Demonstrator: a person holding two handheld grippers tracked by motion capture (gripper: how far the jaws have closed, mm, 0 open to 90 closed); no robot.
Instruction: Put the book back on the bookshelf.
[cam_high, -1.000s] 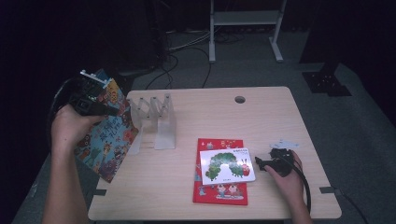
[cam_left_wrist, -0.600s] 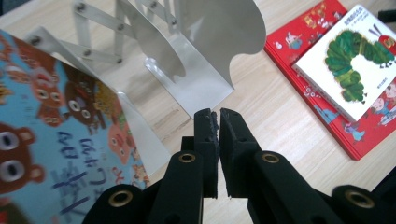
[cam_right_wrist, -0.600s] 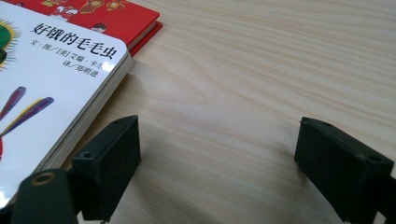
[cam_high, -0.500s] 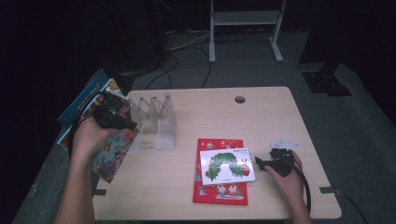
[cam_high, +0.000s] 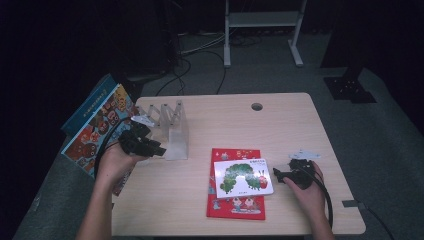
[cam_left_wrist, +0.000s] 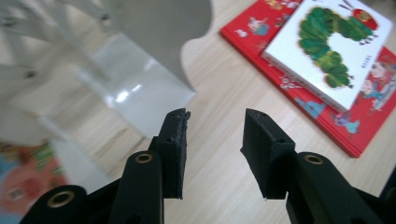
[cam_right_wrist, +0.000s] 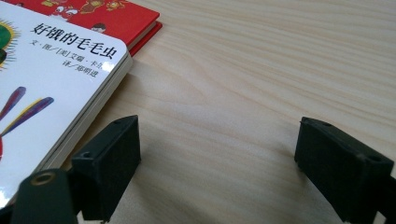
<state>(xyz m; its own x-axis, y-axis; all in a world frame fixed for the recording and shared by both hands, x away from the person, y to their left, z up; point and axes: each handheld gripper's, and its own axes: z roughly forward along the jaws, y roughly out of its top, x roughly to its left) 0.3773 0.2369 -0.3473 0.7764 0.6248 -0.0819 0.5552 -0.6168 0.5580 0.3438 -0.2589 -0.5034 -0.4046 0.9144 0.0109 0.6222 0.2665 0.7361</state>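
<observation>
The left gripper (cam_high: 152, 148) sits at the left middle of the high view, its jaws apart with nothing between them; they have just been opening. In the left gripper view only bare table (cam_left_wrist: 219, 140) shows through the gap. Just beyond the tips stands the clear rack (cam_high: 172, 131), and left of it, at the table's edge, two picture books (cam_high: 97, 127) lean out over the side. The right gripper (cam_high: 280, 175) rests at the lower right, jaws wide and empty, just beside the white caterpillar book (cam_high: 243, 177). That book lies on a red book (cam_high: 235, 206) in the lower middle.
</observation>
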